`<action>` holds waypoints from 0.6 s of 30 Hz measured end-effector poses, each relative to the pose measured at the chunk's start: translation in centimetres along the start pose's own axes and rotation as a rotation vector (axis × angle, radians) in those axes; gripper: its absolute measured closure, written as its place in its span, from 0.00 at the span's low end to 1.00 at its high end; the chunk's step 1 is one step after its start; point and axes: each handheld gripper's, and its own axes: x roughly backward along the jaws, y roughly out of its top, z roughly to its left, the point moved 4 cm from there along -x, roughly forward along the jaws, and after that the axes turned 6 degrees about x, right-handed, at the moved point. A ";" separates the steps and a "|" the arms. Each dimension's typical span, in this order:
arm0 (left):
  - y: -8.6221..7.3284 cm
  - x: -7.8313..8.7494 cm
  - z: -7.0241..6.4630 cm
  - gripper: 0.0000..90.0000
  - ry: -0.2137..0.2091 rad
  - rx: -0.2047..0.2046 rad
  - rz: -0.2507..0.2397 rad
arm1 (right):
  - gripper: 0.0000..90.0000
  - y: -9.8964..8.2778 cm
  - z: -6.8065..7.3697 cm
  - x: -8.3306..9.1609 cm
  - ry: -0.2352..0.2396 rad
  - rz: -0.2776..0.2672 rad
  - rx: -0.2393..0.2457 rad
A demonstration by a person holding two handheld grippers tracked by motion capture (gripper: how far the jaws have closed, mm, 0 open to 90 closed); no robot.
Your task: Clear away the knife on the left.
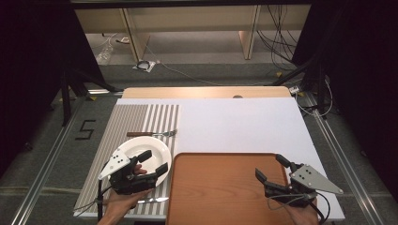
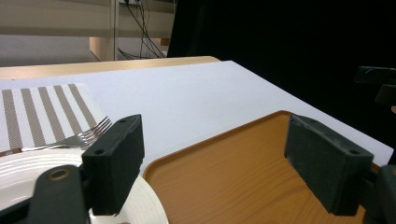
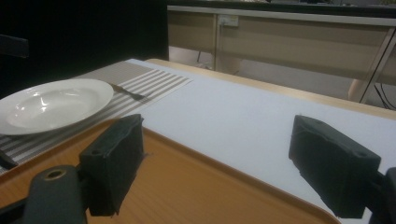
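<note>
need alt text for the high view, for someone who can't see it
Seen from above, a person's hands hold two open grippers over a white table: the left gripper hovers over a white plate on a striped placemat, the right gripper over an empty brown tray. A fork lies beyond the plate and a knife by its near side.

The wooden tray (image 1: 225, 187) at the worktop's (image 1: 234, 122) near edge is bare, so a gripper could pass over its whole bed; its raised rim is the one low obstacle. Beyond it the white worktop lies open to the far edge and far right corner. Toward the left edge the way is crowded: a white plate (image 1: 145, 152) on the striped mat (image 1: 136, 117), a fork (image 1: 152, 134) just beyond it, a knife (image 1: 152, 200) near the near edge.
</note>
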 end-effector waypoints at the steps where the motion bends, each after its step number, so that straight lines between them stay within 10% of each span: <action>1: 0.0 0.0 0.0 0.22 -0.001 0.001 -0.001 | 0.21 0.0 0.0 0.0 0.001 0.001 0.001; 18: 0.3 0.2 0.3 0.22 0.015 0.012 -0.009 | 0.22 0.1 0.0 0.1 -0.016 -0.006 0.000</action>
